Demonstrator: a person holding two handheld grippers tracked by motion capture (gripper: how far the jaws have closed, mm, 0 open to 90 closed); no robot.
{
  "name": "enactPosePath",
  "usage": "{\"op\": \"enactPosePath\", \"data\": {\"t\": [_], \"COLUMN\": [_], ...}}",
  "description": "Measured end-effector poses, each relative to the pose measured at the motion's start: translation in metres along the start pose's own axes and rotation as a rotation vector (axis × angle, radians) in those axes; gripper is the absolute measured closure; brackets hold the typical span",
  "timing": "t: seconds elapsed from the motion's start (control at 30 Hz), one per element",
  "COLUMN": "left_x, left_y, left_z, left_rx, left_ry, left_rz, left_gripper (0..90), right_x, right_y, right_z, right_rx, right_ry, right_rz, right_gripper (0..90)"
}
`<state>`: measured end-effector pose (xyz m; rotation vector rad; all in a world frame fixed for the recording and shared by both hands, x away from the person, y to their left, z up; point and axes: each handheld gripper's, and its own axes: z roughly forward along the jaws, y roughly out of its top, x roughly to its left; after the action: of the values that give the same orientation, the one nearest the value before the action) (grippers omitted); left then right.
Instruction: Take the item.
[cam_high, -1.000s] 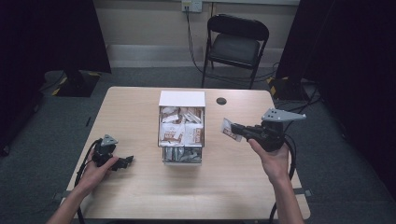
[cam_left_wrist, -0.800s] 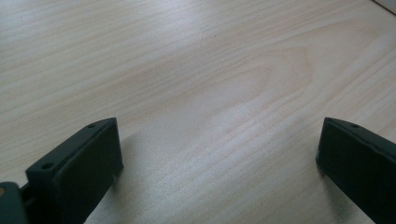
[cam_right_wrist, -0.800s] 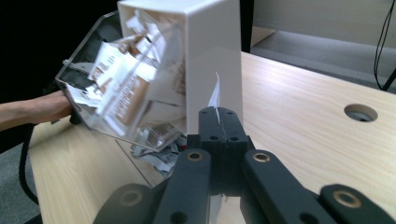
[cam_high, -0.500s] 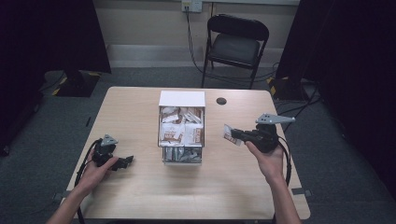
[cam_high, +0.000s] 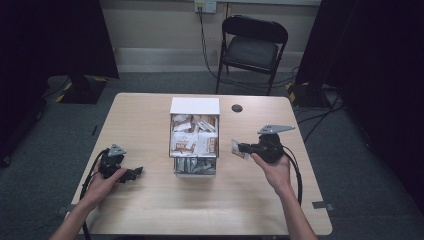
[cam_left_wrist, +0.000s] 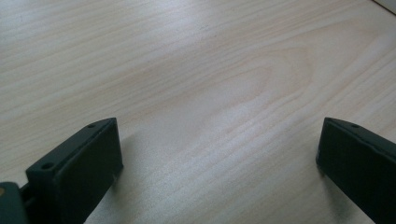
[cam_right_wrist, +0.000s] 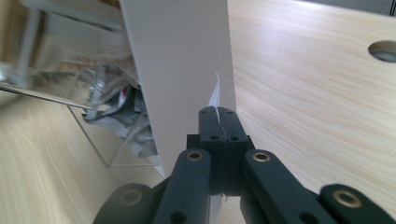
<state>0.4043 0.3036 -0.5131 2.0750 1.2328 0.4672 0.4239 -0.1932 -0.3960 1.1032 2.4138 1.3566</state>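
right gripper pinches a packet beside the box; left gripper rests wide open on the table.

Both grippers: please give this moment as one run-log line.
left gripper: open, on table | right gripper: shut on packet | beside box

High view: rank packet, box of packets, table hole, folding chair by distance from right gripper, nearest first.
1. Packet: clamped in right gripper.
2. Box of packets: table centre, to its left.
3. Table hole: far table edge.
4. Folding chair: beyond the table.
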Motion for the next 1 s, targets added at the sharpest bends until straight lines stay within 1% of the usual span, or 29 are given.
{"op": "enactPosePath", "data": {"t": [0.2,0.23,0.27,0.3,0.4,0.57,0.63,0.67,0.73,0.83,1.0], "left_x": [0.000,0.000,0.000,0.000,0.000,0.000,0.000,0.000,0.000,0.000,0.000], "left_y": [0.000,0.000,0.000,0.000,0.000,0.000,0.000,0.000,0.000,0.000,0.000], "left_z": [0.000,0.000,0.000,0.000,0.000,0.000,0.000,0.000,0.000,0.000,0.000], "left_rx": [0.000,0.000,0.000,-0.001,0.000,0.000,0.000,0.000,0.000,0.000,0.000], "left_ry": [0.000,0.000,0.000,0.000,0.000,0.000,0.000,0.000,0.000,0.000,0.000], "left_rz": [0.000,0.000,0.000,0.000,0.000,0.000,0.000,0.000,0.000,0.000,0.000], "left_gripper": [0.0,0.0,0.0,0.0,0.0,0.0,0.0,0.0,0.0,0.0,0.0], "right_x": [-0.003,-0.003,-0.004,-0.006,-0.009,-0.010,-0.011,-0.012,-0.015,-0.016,-0.017], "right_y": [-0.008,-0.008,-0.010,-0.014,-0.020,-0.024,-0.026,-0.028,-0.033,-0.036,-0.039], "right_z": [0.018,0.018,0.021,0.026,0.032,0.042,0.044,0.046,0.050,0.053,0.062], "right_rx": [0.045,0.045,0.052,0.055,0.076,0.095,0.098,0.110,0.121,0.124,0.140], "right_ry": [0.005,0.005,0.006,0.012,0.019,0.028,0.025,0.022,0.020,0.021,0.019], "right_rz": [0.008,0.008,0.010,0.026,0.037,0.050,0.050,0.052,0.071,0.080,0.078], "right_gripper": [90.0,90.0,90.0,90.0,90.0,90.0,90.0,90.0,90.0,90.0,90.0]}}
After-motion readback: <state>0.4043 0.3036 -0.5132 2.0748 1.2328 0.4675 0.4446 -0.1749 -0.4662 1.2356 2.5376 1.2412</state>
